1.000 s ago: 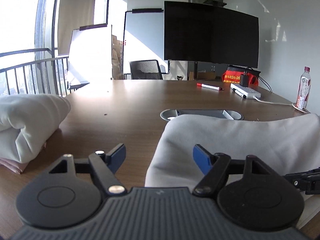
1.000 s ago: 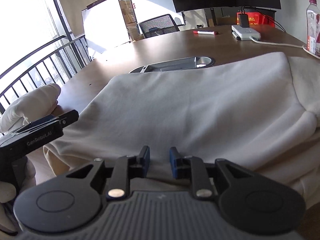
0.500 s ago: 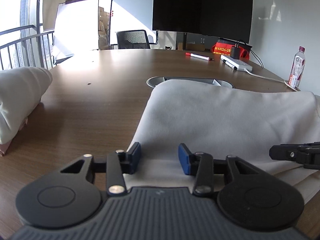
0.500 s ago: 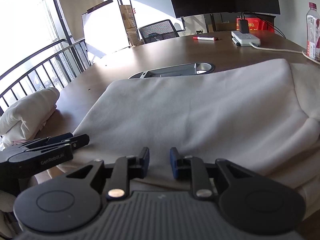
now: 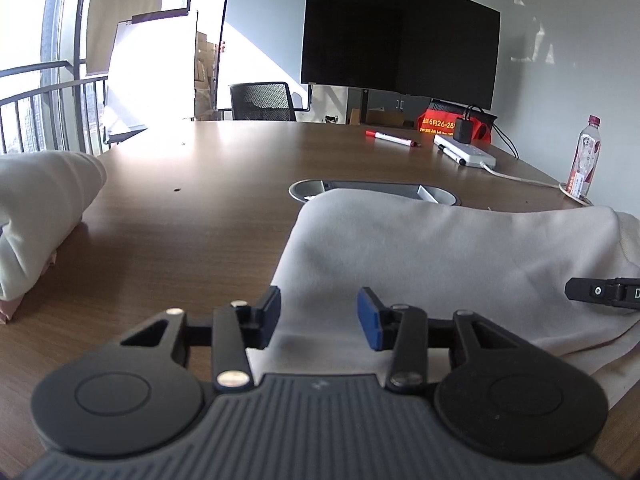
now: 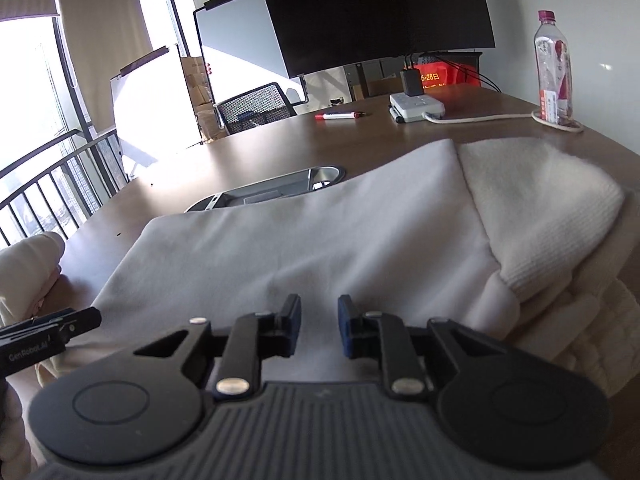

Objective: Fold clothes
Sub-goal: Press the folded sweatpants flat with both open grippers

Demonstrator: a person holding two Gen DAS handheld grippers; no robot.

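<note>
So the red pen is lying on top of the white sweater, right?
Not quite. The red pen is lying on the bare wooden table, far behind the white sweater, and doesn't touch it. The left wrist view shows the gap, with the metal cable tray in between.

left gripper (image 5: 319, 316) sits at the lower middle of its own view, jaws parted wide, blue pads (image 5: 370, 319) facing each other with a clear gap. in the right view its dark tip shows at the lower left edge. right gripper (image 6: 319, 326) sits at the lower middle of its view, jaws apart with a narrower gap. its tip shows at the right edge of the left view.
</note>
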